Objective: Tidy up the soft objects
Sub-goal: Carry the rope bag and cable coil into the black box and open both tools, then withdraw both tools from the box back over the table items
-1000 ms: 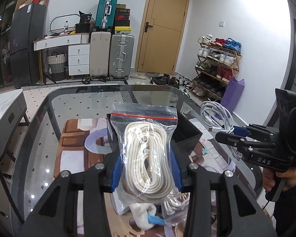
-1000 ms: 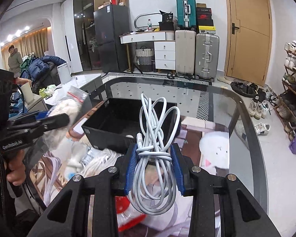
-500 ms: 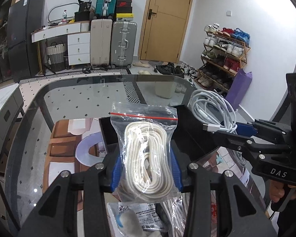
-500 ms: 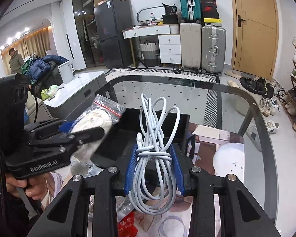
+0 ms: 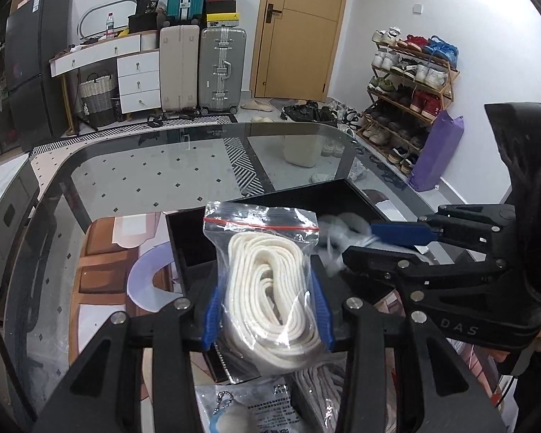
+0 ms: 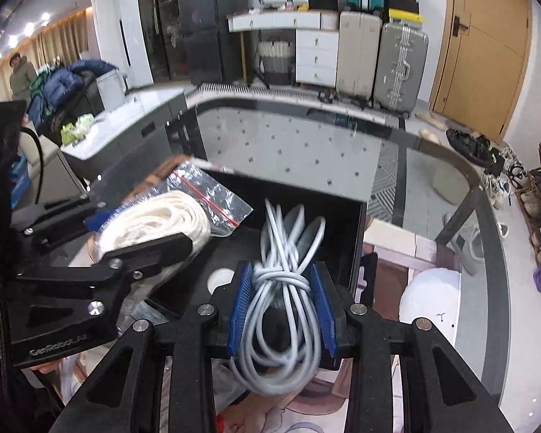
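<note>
Left gripper (image 5: 267,310) is clamped on a zip-lock bag of coiled white rope (image 5: 270,288), held upright above the near edge of the black storage box (image 5: 194,241). Right gripper (image 6: 281,306) pinches a bundled grey-white cable (image 6: 285,288), its loops over the box interior; motion blur leaves it unclear whether the cable touches the floor of the box. The box rests on the glass table (image 5: 155,166).

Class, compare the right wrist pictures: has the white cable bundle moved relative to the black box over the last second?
Yes. The right tool has carried the white cable bundle forward and down; its loops now sit inside the black box rather than in front of it.
</note>
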A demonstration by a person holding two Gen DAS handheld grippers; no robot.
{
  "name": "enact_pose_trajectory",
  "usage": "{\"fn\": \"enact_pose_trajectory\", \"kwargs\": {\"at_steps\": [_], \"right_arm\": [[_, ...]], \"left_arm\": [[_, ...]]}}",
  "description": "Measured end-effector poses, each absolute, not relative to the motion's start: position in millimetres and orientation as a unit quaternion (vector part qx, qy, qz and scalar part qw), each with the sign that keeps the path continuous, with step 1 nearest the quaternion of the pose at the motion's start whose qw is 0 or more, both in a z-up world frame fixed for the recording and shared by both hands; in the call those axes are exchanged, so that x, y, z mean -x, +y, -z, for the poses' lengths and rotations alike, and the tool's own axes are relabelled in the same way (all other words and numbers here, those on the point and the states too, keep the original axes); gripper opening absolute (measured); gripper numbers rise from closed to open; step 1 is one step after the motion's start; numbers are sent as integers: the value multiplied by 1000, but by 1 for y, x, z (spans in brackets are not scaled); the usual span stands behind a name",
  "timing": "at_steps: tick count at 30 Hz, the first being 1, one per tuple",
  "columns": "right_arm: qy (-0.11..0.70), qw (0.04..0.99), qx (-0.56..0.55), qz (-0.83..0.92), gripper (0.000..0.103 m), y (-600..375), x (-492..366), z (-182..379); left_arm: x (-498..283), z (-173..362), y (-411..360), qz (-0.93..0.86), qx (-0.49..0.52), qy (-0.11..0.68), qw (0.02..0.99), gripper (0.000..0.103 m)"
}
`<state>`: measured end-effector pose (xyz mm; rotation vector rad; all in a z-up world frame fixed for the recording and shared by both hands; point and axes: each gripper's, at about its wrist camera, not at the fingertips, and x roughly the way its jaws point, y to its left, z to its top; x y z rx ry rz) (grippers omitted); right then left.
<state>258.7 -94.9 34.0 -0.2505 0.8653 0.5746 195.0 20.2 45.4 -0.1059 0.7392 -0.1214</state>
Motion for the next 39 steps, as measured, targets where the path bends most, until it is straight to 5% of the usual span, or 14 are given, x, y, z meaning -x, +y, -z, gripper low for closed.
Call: {"fn": "enact_pose_trajectory", "kwargs": {"at_steps": [14, 16, 18, 21, 27, 39], "right_arm": [[435, 850, 104, -277, 30, -107, -244, -32], [427, 857, 106, -268, 30, -109, -241, -34], [400, 869, 105, -271, 34, -113, -232, -41], [371, 886, 97, -261, 54, -123, -221, -54], [336, 905, 72, -251, 102, -147, -184, -65], [357, 897, 50, -256, 102, -175, -136, -28]], "left_arm": [[-187, -48, 16, 78, 30, 365, 927, 43], [-184, -48, 16, 76, 19, 361, 929, 56], [-179, -51, 14, 77, 12, 354, 932, 75], [-168, -57, 15, 84, 21, 345, 935, 93], [-135, -69, 18, 100, 41, 312, 944, 103], [-93, -51, 21, 59, 57, 310, 947, 103]]}}
